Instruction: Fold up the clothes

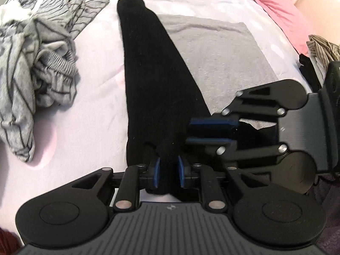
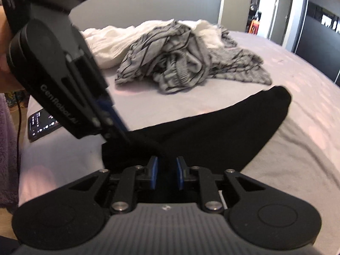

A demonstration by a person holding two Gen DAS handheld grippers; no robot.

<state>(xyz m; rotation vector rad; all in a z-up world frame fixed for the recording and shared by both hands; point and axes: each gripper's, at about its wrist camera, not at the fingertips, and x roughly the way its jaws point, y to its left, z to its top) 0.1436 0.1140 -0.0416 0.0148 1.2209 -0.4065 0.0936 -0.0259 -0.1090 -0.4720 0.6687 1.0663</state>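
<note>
Two grippers are meeting at the near end of a long black garment (image 1: 148, 74) that is lying flat on the bed (image 1: 95, 106), reaching away over a grey cloth (image 1: 223, 59). The left gripper (image 1: 168, 173) and right gripper (image 2: 166, 175) are each standing narrow with black fabric between the pads; whether they are pinching it is hard to tell. A striped grey heap (image 2: 180, 63) is partly hiding white cloth (image 2: 110, 44).

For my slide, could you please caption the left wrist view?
Both grippers, left and right, meet at the near end of a long black garment on the bed.
</note>
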